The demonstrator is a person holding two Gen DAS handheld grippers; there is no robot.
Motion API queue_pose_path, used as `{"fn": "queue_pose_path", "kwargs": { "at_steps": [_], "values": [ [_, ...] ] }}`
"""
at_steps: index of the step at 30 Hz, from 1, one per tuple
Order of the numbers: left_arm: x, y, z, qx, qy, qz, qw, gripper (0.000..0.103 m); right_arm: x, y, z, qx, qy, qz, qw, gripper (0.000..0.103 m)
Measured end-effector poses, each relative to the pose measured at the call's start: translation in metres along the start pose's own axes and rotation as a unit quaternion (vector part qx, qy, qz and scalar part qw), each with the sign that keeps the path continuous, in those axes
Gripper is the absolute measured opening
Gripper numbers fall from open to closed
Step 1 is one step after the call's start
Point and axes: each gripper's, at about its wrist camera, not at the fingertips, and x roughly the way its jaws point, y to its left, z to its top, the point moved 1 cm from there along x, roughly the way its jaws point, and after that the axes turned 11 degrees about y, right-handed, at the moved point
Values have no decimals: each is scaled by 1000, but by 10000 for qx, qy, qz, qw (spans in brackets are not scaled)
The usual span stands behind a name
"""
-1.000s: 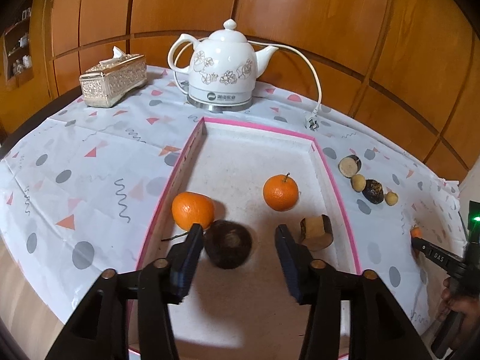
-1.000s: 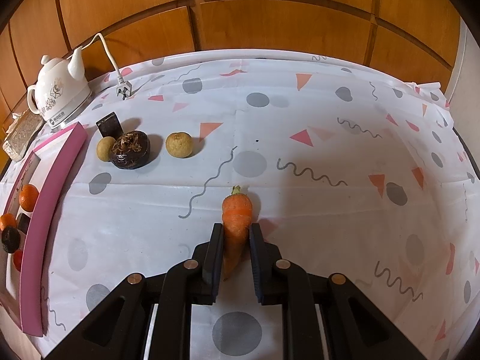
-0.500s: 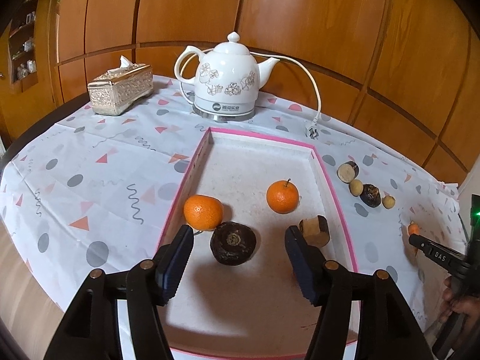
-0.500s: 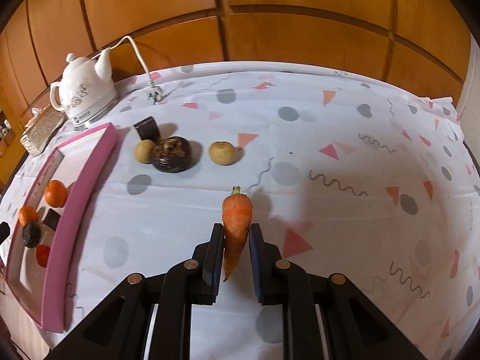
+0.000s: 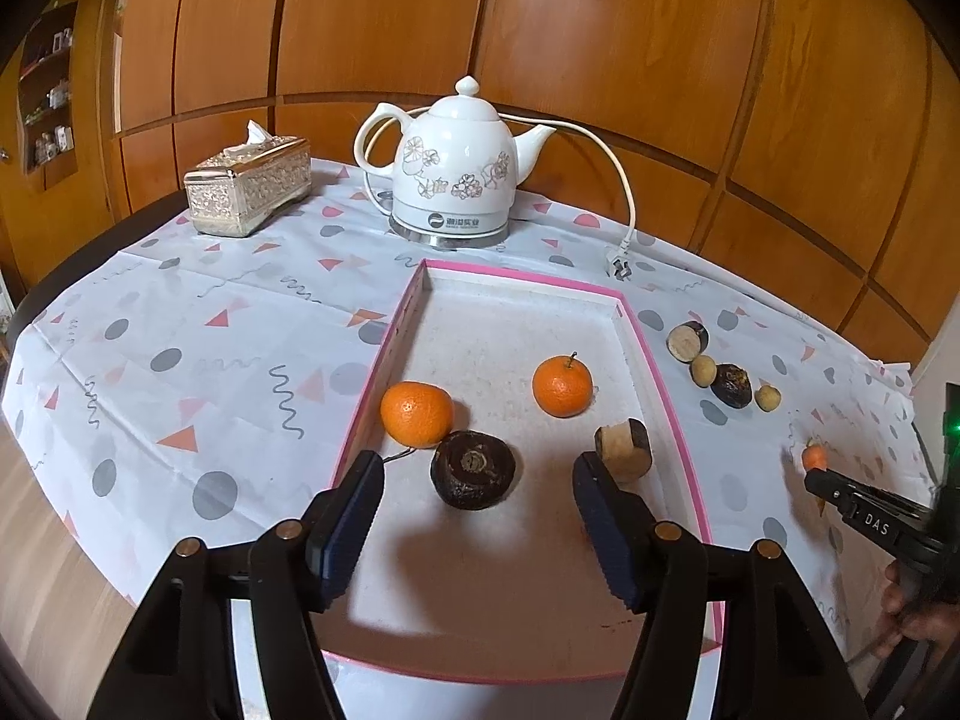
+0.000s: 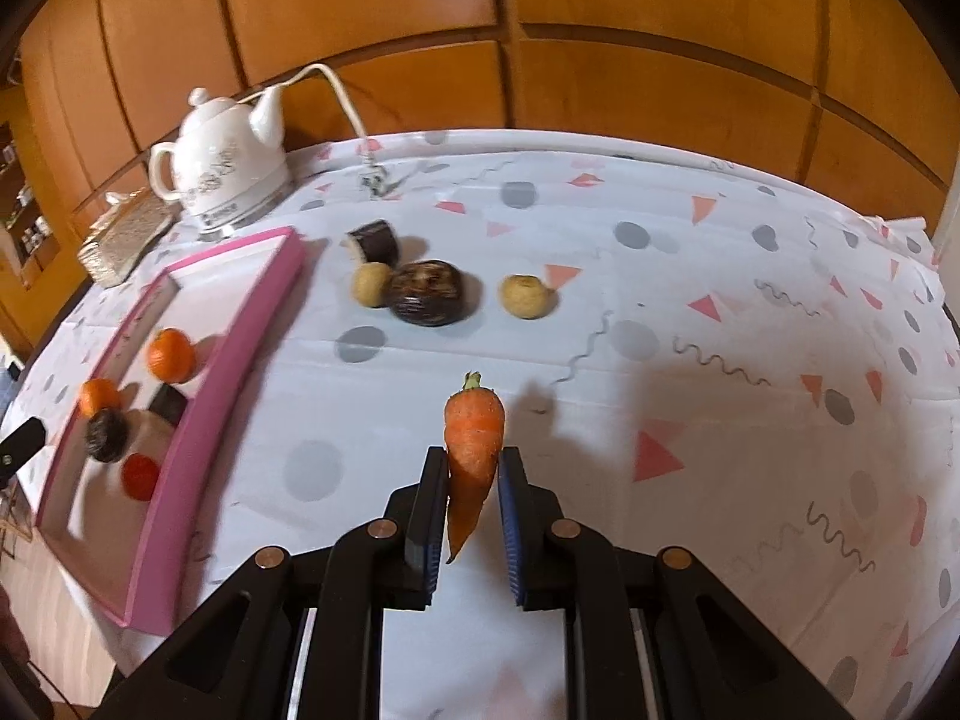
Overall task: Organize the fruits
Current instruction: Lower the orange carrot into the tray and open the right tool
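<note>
I am carrying the carrot, pinched in the right tongs, toward the pink tray, while the left tongs are opening empty above the dark fruit.

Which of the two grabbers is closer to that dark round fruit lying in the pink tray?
Left. The left gripper hangs just above and short of the dark round fruit, jaws opening, nothing between them. The right gripper is out beyond the pink tray, clamped on a carrot.
</note>
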Motion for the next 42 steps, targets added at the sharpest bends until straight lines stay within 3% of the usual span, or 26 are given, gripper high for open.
{"fn": "queue_pose_path", "kwargs": {
  "at_steps": [17, 26, 32, 35, 42],
  "values": [
    [-2, 15, -2, -174, 24, 61, 9998, 69, -23, 90, -2, -961, -128, 706, 9928, 17],
    [2, 36, 2, -455, -5, 167, 9988, 73, -17, 138, 11, -1238, 58, 1531, 9804, 17],
    [8, 43, 2, -539, 63, 216, 9983, 73, -3, 175, 20, -1534, 102, 1520, 9764, 21],
    [10, 42, 1, -523, 92, 229, 9983, 72, 0, 174, 21, -1455, 87, 1500, 9779, 34],
    [11, 31, 1, -393, 115, 173, 9990, 73, -15, 137, 13, -1020, -170, 1496, 9833, 34]
  ]
}}
